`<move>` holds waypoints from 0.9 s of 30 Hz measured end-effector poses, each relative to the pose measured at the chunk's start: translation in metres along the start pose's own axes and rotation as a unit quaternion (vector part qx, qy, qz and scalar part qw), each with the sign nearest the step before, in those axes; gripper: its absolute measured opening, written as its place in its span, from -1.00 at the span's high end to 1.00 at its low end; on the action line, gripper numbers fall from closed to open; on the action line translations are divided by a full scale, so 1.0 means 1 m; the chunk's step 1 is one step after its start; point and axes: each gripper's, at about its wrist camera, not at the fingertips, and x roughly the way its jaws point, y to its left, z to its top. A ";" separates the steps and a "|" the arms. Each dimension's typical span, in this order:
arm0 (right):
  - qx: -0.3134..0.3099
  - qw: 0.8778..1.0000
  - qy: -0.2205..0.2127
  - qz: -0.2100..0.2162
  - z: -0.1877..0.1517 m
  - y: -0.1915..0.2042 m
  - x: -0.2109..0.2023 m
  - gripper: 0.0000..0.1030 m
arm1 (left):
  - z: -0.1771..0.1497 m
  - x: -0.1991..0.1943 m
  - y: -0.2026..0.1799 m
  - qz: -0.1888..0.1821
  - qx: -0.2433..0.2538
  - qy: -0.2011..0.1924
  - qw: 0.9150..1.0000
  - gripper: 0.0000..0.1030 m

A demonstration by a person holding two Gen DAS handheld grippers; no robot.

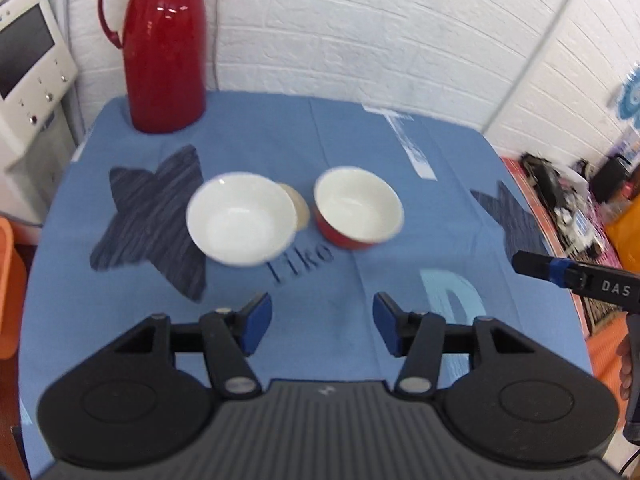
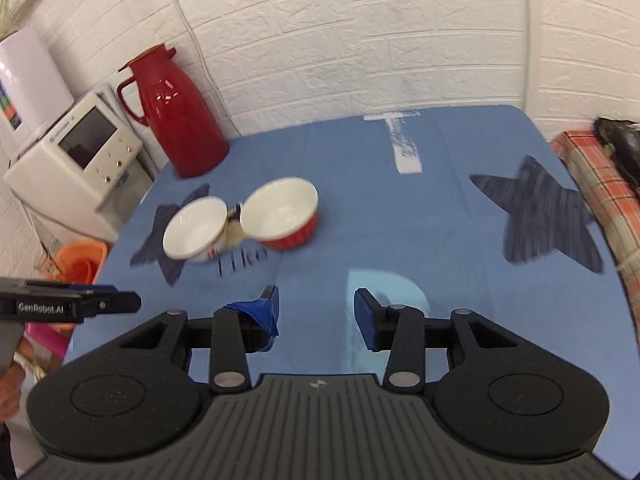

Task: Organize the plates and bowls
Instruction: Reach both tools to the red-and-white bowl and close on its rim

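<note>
A: Two bowls sit ahead of us on the blue tablecloth [image 1: 340, 128]. From our left tongs [image 1: 322, 323] the white bowl [image 1: 241, 218] lies ahead and a little to the left, the red bowl [image 1: 358, 208] ahead and slightly right.

B: And our left tongs are released, blue pads spread wide, gripping nothing, well short of both bowls.

A: Same for our right tongs [image 2: 316, 314]: spread apart and empty over the cloth. From them, both bowls lie ahead and to the left, the red one nearer to us than the white.

B: We see something small and flat, tan coloured [image 1: 298, 206], tucked between the bowls, just behind the white one's rim. We cannot tell what it is.

A: Both bowls stand upright, white inside. Whether they touch each other we cannot tell.

B: Far ahead-left of our left tongs stands a red jug [image 1: 164, 44] at the cloth's corner. The white bowl sits partly over a dark star patch [image 1: 148, 216].
</note>
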 end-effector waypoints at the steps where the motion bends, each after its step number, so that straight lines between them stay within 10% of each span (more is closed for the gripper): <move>1: 0.010 1.000 -0.002 0.003 0.010 0.000 0.012 0.50 | 0.008 0.006 0.003 -0.001 -0.004 -0.001 1.000 -0.06; 10: 0.048 0.998 0.039 0.004 0.055 0.001 0.119 0.50 | 0.023 0.098 0.005 -0.064 -0.062 0.092 0.992 -0.06; 27: 0.030 0.997 0.069 -0.008 0.073 -0.007 0.188 0.49 | 0.046 0.159 0.005 -0.050 -0.171 0.062 0.982 -0.06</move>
